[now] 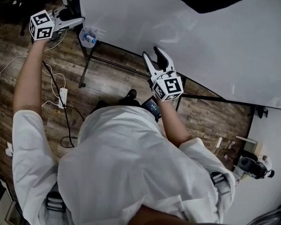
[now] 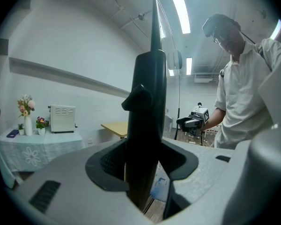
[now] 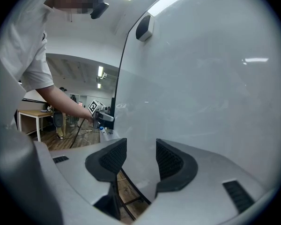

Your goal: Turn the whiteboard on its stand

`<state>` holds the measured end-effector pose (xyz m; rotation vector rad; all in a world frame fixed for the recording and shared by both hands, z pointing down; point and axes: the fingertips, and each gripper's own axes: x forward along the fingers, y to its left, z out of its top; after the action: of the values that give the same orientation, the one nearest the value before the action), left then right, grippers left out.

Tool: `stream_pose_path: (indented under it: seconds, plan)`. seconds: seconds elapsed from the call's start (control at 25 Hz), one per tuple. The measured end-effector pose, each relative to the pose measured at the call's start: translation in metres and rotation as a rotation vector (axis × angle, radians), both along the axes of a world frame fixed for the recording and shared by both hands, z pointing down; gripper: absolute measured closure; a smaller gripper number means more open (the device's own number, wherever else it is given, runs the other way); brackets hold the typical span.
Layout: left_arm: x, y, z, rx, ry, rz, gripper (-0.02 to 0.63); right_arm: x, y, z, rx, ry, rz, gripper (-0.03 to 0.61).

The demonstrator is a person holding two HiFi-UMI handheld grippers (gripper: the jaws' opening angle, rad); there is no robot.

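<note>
The whiteboard (image 1: 178,36) lies tilted, face upward, long axis running left to right.

Reference: whiteboard (image 1: 178,32), as seen in the head view.

- The left gripper (image 1: 78,20) sits at the whiteboard's left edge, with that edge between its jaws.
- The right gripper (image 1: 155,56) sits at the lower edge, well apart from the left gripper.
- The stand (image 1: 122,66) runs beneath the lower edge.
- A bottle (image 1: 88,38) sits just below the left corner.
- A power strip (image 1: 63,96) lies on the floor (image 1: 112,86), further below that corner.
</note>
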<state>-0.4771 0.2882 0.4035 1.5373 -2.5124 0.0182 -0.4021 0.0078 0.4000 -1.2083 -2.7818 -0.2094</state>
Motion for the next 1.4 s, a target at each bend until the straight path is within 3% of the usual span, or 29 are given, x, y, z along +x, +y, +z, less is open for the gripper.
stream_pose_path:
  seconds: [0.64, 0.76, 0.88, 1.08, 1.4]
  plan:
    - [0.001, 0.005, 0.0, 0.017, -0.022, -0.08, 0.407, 0.005, -0.019, -0.007, 0.016, -0.018, 0.014, 0.385]
    - [0.001, 0.006, 0.0, 0.025, -0.02, -0.131, 0.403, 0.01, -0.027, -0.005, 0.02, -0.015, 0.028, 0.385]
    - [0.004, 0.022, 0.002, 0.025, -0.024, -0.239, 0.396, 0.014, -0.031, -0.005, 0.02, -0.014, 0.034, 0.387]
    - [0.037, 0.05, -0.024, 0.06, -0.086, -0.363, 0.394, 0.017, -0.039, -0.011, -0.001, -0.027, 0.054, 0.387]
    - [0.111, -0.006, -0.068, 0.166, -0.236, -0.466, 0.407, 0.027, -0.053, -0.029, -0.031, -0.065, 0.082, 0.403]
